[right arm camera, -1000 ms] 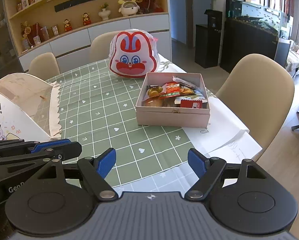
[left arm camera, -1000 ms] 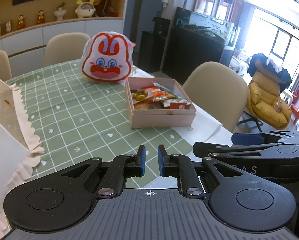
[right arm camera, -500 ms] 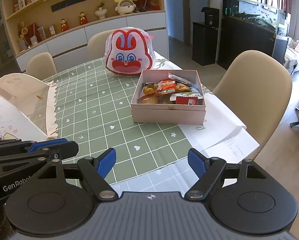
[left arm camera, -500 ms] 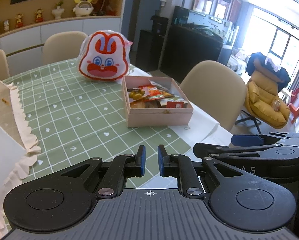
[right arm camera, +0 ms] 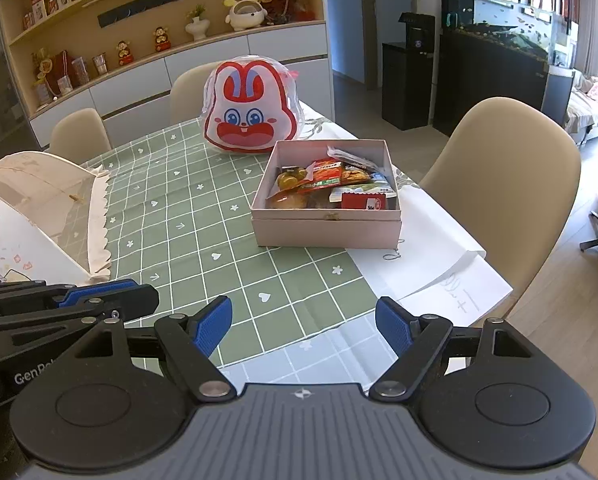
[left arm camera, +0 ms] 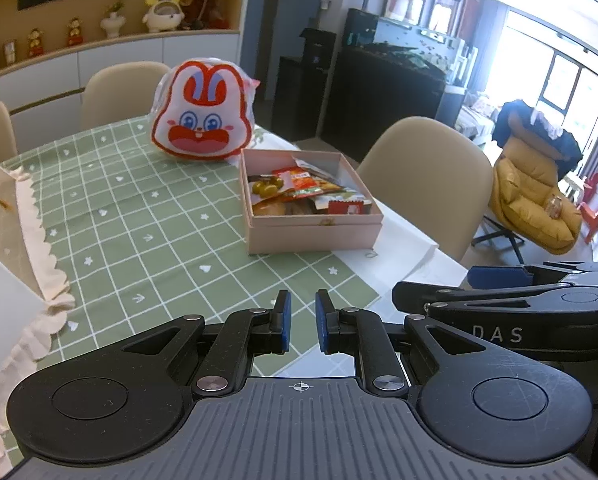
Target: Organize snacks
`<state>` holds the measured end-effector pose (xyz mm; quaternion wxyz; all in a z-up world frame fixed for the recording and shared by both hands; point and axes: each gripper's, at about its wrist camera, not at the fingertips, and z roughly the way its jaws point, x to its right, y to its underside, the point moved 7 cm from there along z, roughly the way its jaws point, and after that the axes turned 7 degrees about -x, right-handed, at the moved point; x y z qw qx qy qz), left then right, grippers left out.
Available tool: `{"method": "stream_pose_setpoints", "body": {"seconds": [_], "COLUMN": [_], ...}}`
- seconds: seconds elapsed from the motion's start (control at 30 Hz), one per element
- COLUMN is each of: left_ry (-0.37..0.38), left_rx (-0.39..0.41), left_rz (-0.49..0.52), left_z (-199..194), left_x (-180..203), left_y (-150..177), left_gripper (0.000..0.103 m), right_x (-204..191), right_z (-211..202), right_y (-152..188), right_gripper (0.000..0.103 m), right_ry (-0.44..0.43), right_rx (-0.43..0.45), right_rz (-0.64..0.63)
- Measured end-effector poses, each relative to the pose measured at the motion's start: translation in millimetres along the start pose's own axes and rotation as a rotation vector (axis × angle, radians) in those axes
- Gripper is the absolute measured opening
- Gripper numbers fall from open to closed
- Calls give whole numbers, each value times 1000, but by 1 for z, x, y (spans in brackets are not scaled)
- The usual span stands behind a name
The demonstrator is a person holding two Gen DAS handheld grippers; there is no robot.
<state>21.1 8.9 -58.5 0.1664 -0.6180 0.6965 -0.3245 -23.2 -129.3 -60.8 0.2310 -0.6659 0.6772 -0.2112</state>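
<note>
Pink box (right arm camera: 326,230) of mixed snack packets (right arm camera: 331,182) open on the green checked surface (right arm camera: 187,216), just in front of a rabbit-face bag (right arm camera: 251,114); left gripper (left arm camera: 300,322) pressed nearly together on nothing, low over the near edge; right gripper (right arm camera: 303,326) spread wide, empty (well short of the box); beige chair (right arm camera: 507,168) beside the surface; white mesh cover (right arm camera: 39,200) at far left.

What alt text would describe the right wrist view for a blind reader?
An open pink box of snack packets sits on a green checked tablecloth, with a rabbit-face bag behind it. The right gripper is open and empty.
</note>
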Motion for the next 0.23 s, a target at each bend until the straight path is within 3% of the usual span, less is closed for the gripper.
{"method": "stream_pose_setpoints", "body": {"seconds": [0.13, 0.23], "left_ry": [-1, -2], "left_rx": [-8, -55], "left_rz": [-17, -98], "left_z": [8, 16], "left_x": [-1, -14], "left_y": [0, 1], "left_gripper": [17, 17], "right_x": [5, 8], "right_z": [3, 15], "right_y": [-4, -7], "right_gripper": [80, 82], "right_ry": [2, -1], "right_rx": [-3, -6], "right_rz": [2, -37]}}
